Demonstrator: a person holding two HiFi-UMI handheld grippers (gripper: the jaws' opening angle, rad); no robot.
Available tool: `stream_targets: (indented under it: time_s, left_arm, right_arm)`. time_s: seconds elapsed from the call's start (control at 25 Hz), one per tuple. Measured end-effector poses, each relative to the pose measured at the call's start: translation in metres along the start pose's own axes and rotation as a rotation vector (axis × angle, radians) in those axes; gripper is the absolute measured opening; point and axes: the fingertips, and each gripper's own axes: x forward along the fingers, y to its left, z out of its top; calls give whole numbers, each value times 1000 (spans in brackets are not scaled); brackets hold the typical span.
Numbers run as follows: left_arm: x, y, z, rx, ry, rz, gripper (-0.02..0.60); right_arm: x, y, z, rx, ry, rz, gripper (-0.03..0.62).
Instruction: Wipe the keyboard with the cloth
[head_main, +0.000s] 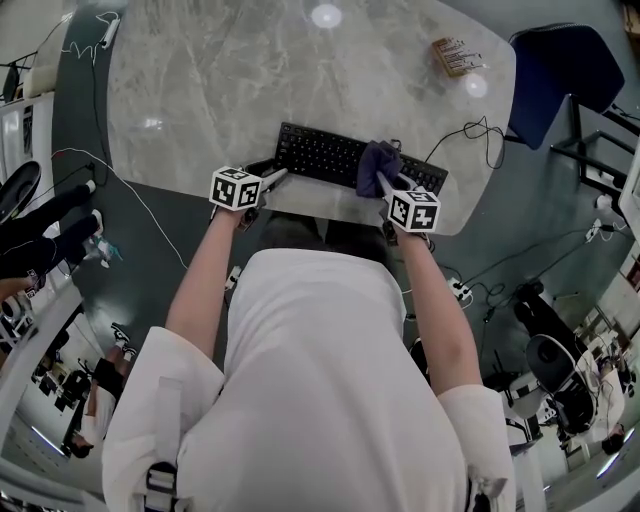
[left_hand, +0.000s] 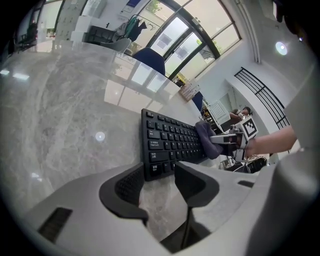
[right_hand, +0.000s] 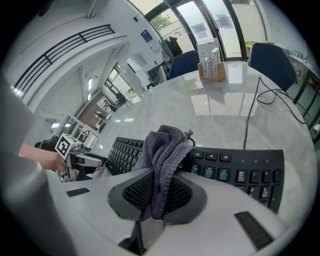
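Observation:
A black keyboard (head_main: 322, 154) lies near the front edge of the marble table (head_main: 200, 80). My right gripper (head_main: 381, 181) is shut on a bunched grey-purple cloth (head_main: 378, 164), which rests on the keys right of the keyboard's middle. In the right gripper view the cloth (right_hand: 165, 150) hangs folded between the jaws of my right gripper (right_hand: 159, 192), over the keyboard (right_hand: 240, 170). My left gripper (head_main: 281, 175) is at the keyboard's near left corner. In the left gripper view my left gripper (left_hand: 156, 182) stands open, with that corner of the keyboard (left_hand: 170, 140) just ahead of the gap.
A small printed box (head_main: 455, 55) stands at the table's far right. A black cable (head_main: 480, 135) loops from the keyboard off the right edge. A blue chair (head_main: 555, 65) sits beyond the right corner. The person's body fills the near side.

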Motion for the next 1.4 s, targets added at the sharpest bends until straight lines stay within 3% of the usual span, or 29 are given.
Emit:
stream_targets:
  time_s: [0.92,1.4]
  left_arm:
    - [2,3,2,-32,-12,89,196]
    - [3,4,1,-34,1,123,196]
  right_arm:
    - [-66,-94,-21,51,-27,-93,64]
    - [-89,-113,-26,-37,-30,-99,63]
